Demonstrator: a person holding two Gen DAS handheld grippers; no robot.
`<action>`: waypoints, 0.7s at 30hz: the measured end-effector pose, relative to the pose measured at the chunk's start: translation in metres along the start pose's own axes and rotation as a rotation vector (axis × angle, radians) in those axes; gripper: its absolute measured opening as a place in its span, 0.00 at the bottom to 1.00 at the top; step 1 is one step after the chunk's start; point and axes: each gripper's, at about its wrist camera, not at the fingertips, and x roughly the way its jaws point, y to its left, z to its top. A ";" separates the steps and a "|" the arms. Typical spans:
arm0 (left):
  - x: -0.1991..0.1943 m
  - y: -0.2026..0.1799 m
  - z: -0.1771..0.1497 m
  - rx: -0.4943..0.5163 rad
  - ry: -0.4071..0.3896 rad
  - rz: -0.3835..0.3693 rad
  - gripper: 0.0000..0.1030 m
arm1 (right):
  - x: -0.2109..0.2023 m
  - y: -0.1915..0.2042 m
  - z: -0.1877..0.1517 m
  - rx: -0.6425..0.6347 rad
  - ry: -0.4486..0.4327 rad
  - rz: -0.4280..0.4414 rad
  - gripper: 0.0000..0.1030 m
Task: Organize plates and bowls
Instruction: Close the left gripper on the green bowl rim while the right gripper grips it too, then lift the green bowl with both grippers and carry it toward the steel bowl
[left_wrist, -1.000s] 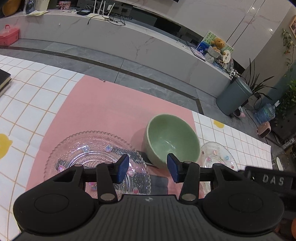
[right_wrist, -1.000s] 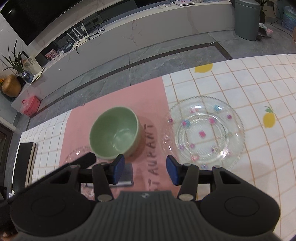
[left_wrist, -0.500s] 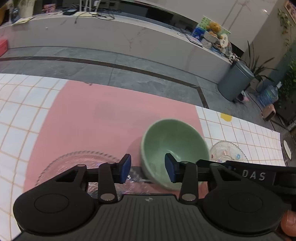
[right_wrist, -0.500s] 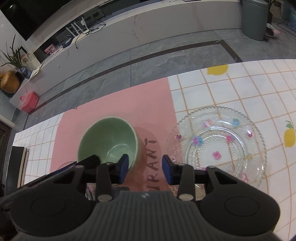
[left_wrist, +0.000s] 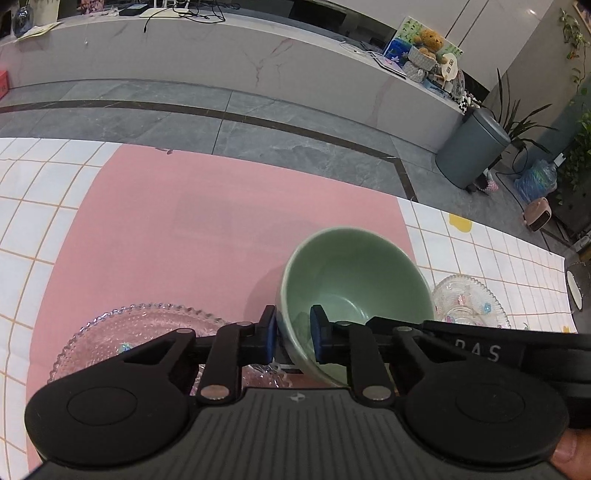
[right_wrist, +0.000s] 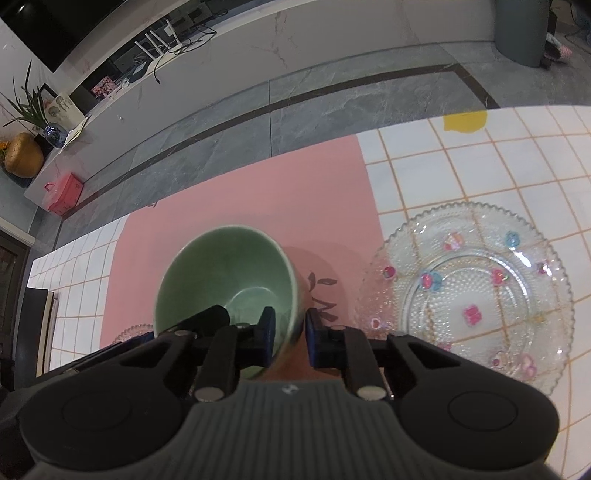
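A green bowl (left_wrist: 354, 280) stands on the pink mat (left_wrist: 207, 229), between two clear glass plates. My left gripper (left_wrist: 293, 336) straddles the bowl's left wall, one pad outside and one inside, and its jaws are closing on that wall. The right gripper (right_wrist: 290, 336) straddles the right wall of the bowl (right_wrist: 229, 273) in the same way, jaws closing, pads against the wall. A flowered glass plate (right_wrist: 469, 295) lies to the right on the tiled cloth. The other glass plate (left_wrist: 140, 328) lies to the left, partly under my left gripper.
The table's far edge (left_wrist: 258, 162) runs just beyond the pink mat, with grey floor behind it. A dark flat object (right_wrist: 37, 325) lies at the table's left end. The right gripper's black body (left_wrist: 480, 350) crosses close beside the left one.
Both grippers moved forward and down onto the bowl. Their jaws narrowed from wide apart to closed around its walls, left gripper on the left side and right on the right.
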 end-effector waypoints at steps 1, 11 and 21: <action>0.000 0.000 0.000 0.000 -0.001 0.001 0.18 | 0.001 -0.001 0.000 0.007 0.000 0.003 0.14; -0.006 -0.003 -0.003 0.008 -0.025 -0.001 0.15 | 0.004 -0.001 -0.004 -0.035 -0.013 -0.021 0.10; -0.020 -0.006 -0.002 0.012 -0.016 -0.017 0.14 | -0.014 -0.002 -0.002 -0.016 -0.030 -0.012 0.09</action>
